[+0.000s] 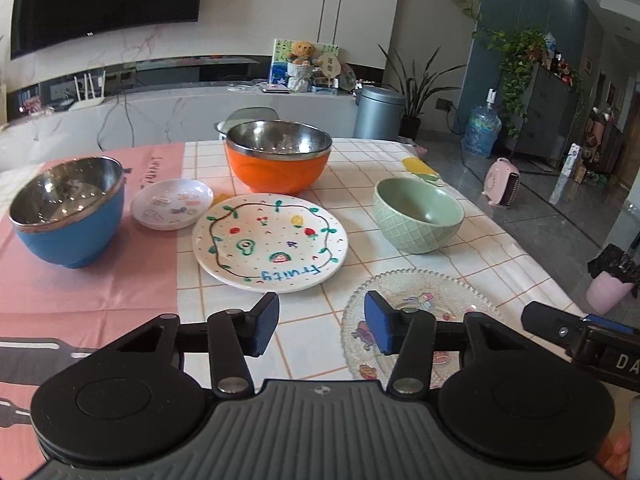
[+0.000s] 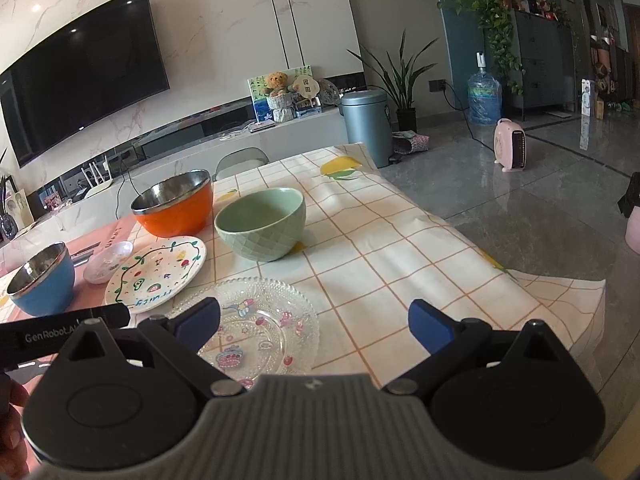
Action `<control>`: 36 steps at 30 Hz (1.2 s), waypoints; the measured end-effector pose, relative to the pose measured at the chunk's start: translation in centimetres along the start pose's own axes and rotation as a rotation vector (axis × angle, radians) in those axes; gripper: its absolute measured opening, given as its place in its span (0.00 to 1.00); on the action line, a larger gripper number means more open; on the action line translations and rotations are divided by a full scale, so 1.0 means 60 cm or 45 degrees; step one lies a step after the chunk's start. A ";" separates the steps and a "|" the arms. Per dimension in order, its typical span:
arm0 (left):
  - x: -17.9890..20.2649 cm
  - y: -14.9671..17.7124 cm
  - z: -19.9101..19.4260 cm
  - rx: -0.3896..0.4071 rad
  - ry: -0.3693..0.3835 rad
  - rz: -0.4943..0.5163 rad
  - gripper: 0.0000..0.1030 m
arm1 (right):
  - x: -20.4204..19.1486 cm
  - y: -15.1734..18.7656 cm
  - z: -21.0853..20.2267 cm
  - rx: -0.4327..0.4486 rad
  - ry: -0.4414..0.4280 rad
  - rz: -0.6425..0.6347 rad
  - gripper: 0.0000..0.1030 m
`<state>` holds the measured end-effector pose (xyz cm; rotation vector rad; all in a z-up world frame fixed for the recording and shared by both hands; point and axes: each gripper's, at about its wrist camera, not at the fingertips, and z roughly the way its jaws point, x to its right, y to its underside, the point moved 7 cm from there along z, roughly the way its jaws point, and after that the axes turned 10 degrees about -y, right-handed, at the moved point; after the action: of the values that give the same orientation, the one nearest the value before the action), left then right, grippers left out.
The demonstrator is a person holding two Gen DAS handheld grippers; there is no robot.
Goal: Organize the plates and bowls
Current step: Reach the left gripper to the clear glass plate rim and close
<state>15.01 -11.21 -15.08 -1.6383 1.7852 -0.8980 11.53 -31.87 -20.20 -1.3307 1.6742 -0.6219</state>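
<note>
Left gripper: jaws partly apart, nothing between them, poised above the desk's near edge.
Right gripper: jaws spread wide, empty, over the clear beaded glass plate.
White ceramic plate painted with fruit: mid-desk, just beyond the left gripper.
Small white saucer: between the white plate and the blue steel-lined bowl.
Orange steel-lined bowl: behind the white plate.
Pale green ceramic bowl: right of the white plate, apart from it.
Desk: covered with checked cloth.
</note>
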 end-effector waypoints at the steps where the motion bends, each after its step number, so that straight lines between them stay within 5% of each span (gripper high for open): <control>1: 0.000 0.000 0.005 -0.023 0.026 -0.020 0.48 | 0.002 0.001 0.003 -0.008 -0.003 0.013 0.96; 6: -0.011 0.006 0.024 -0.087 -0.001 -0.092 0.47 | 0.016 0.007 0.019 -0.068 0.034 0.044 0.81; 17: -0.012 0.030 0.053 -0.216 0.108 -0.198 0.47 | 0.032 0.028 0.050 -0.171 -0.010 0.198 0.69; 26: -0.013 0.034 0.061 -0.222 0.142 -0.227 0.47 | 0.024 0.029 0.059 -0.174 -0.025 0.182 0.49; 36: 0.016 0.035 0.067 -0.239 0.164 -0.171 0.20 | 0.018 0.030 0.072 -0.176 -0.066 0.204 0.24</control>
<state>16.72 -12.50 -19.22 -1.8752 1.9144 -0.9380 14.31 -31.79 -24.07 -1.2817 1.7872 -0.3807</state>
